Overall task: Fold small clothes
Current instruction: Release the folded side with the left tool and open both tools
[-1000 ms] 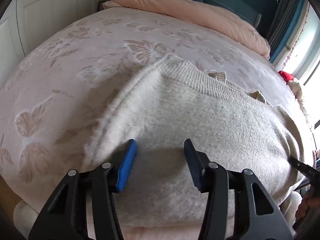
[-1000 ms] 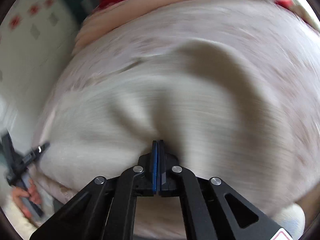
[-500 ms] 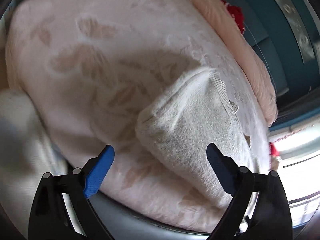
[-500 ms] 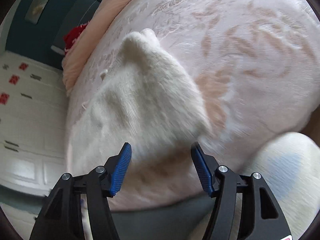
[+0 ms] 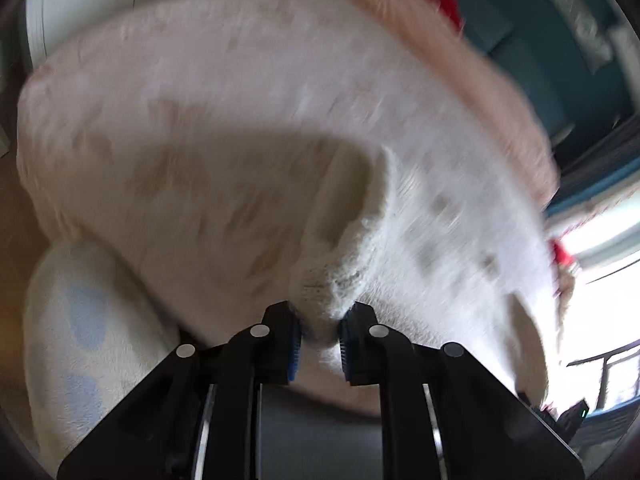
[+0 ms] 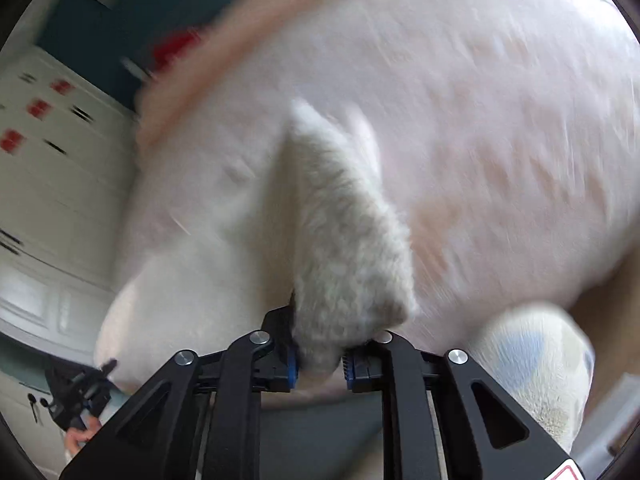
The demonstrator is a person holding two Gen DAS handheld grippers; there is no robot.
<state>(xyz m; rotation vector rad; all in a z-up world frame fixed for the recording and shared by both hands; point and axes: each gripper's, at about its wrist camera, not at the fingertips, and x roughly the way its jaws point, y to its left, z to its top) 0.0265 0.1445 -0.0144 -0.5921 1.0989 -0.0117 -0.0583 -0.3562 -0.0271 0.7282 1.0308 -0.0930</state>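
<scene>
Left gripper (image 5: pixel 320 340) and right gripper (image 6: pixel 320 354) each clamped on fuzzy cream sweater (image 6: pixel 344 248) — bunched corners, blurred.

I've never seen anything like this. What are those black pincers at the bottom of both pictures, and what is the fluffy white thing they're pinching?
No robot here: a person holds a hand tool in each hand, each ending in a two-fingered claw with blue pads. A small wide-angle camera sits on each tool and looks along its fingers, which is why everything bulges.

One picture comes from the left claw, the other from the right claw. Each is shut on a corner of a fuzzy cream sweater, which lies on a bed with a pale patterned bedspread. A pink quilt is bunched at the far end. In the right picture's lower left corner you can glimpse the other tool and the person's hand. Both pictures are blurred by motion, so finer detail is hard to tell.
</scene>
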